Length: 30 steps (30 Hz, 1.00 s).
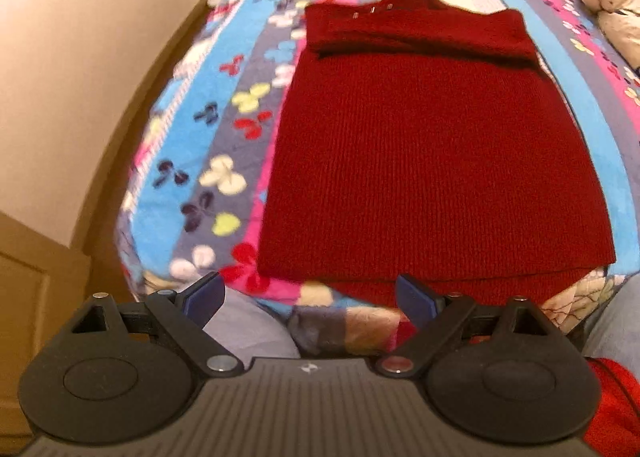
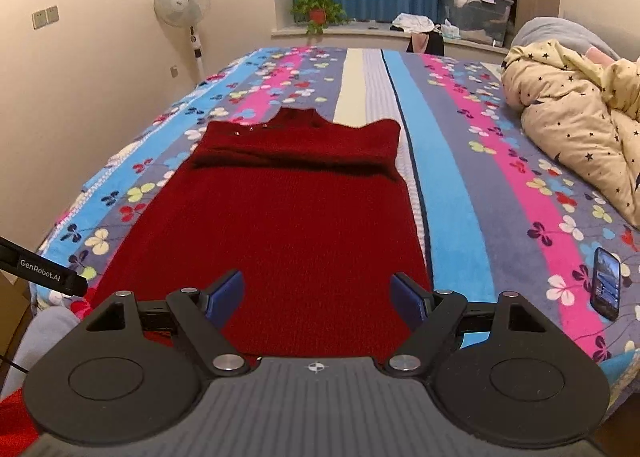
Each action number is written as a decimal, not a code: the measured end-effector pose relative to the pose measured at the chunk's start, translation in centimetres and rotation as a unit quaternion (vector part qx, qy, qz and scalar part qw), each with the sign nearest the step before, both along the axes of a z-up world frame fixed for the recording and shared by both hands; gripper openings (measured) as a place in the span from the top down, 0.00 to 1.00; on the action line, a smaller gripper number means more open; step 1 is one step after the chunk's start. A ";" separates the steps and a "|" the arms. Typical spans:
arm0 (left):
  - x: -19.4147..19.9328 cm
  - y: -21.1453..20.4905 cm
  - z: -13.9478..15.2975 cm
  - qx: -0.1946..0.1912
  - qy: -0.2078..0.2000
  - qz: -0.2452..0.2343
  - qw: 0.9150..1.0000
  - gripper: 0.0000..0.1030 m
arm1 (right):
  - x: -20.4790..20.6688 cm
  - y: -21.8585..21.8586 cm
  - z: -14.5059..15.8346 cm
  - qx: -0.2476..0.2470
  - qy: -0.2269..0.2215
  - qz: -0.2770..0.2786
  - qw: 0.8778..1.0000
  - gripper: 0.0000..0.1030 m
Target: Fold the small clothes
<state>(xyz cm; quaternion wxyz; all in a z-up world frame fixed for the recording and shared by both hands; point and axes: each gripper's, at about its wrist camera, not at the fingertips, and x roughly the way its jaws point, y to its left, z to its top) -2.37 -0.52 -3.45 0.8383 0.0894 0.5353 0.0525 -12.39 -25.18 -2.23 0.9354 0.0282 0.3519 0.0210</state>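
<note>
A dark red knitted sweater [image 1: 404,161] lies flat on the striped bedspread [image 1: 192,161], collar at the far end, with both sleeves folded across the chest as a thick band [image 1: 420,33]. My left gripper [image 1: 310,299] hangs open above the bed's near edge, just short of the hem, with nothing between its blue pads. In the right wrist view the sweater [image 2: 280,225] stretches away from me, and my right gripper [image 2: 318,299] stands open over its near hem, empty. The tip of the other gripper [image 2: 44,271] shows at the left edge.
A black phone [image 2: 606,283] lies on the bedspread [image 2: 480,193] to the right. A star-print quilt [image 2: 580,137] is heaped at the far right. A standing fan [image 2: 183,1] is beside the bed's far left corner. A person's grey trouser leg [image 1: 248,331] shows below the left gripper.
</note>
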 end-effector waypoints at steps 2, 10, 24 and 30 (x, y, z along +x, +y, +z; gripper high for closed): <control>-0.2 -0.2 1.5 -0.004 -0.004 -0.012 1.000 0.08 | 0.0 -0.1 0.3 0.001 0.000 -0.001 1.000 0.21; -0.6 -1.6 10.3 -0.019 -0.030 -0.056 0.998 0.08 | 0.7 -0.6 1.4 -0.003 0.011 -0.010 1.000 0.21; -1.0 -2.3 25.3 -0.068 -0.167 -0.087 0.980 0.00 | 3.1 -0.8 2.4 -0.025 0.030 -0.026 0.999 0.21; -0.8 -1.8 24.9 -0.077 -0.169 -0.090 0.978 0.00 | 4.1 -0.4 1.9 -0.025 0.041 -0.018 0.999 0.21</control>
